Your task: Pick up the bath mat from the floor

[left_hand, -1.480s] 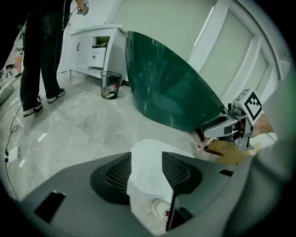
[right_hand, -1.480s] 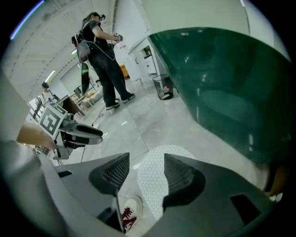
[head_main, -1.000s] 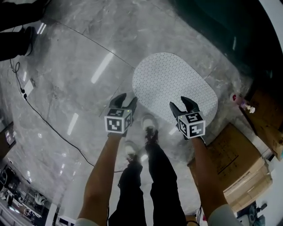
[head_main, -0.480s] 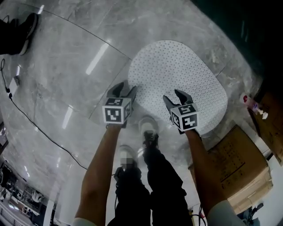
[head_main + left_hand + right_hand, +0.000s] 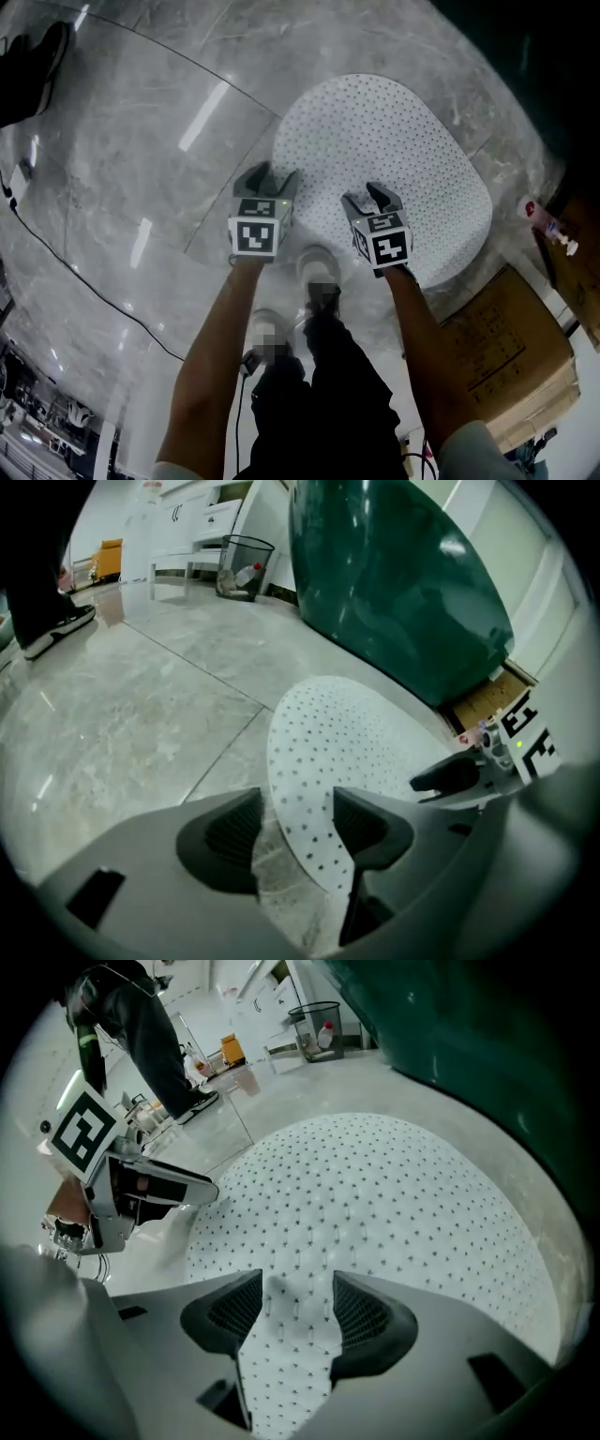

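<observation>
The bath mat [image 5: 384, 159] is a white oval sheet dotted with small holes, lying flat on the grey marble floor. My left gripper [image 5: 269, 178] hovers at the mat's near left edge. In the left gripper view the jaws [image 5: 295, 829] stand open, with the mat's rim [image 5: 309, 817] running between them and untouched. My right gripper [image 5: 372, 197] is over the mat's near side. Its jaws [image 5: 295, 1309] are open too, with the mat's surface [image 5: 375, 1194] showing in the gap below. Neither gripper holds anything.
A large dark green body [image 5: 403, 574] stands just beyond the mat. Cardboard boxes [image 5: 506, 347] sit at the right, with a small pink bottle [image 5: 532, 210] near them. A black cable [image 5: 84, 272] crosses the floor at left. The person's shoe [image 5: 317, 264] stands just behind the mat.
Both grippers have moved forward and closer together, from short of the mat to over its near edge. The view has shifted so that the mat lies more central.
</observation>
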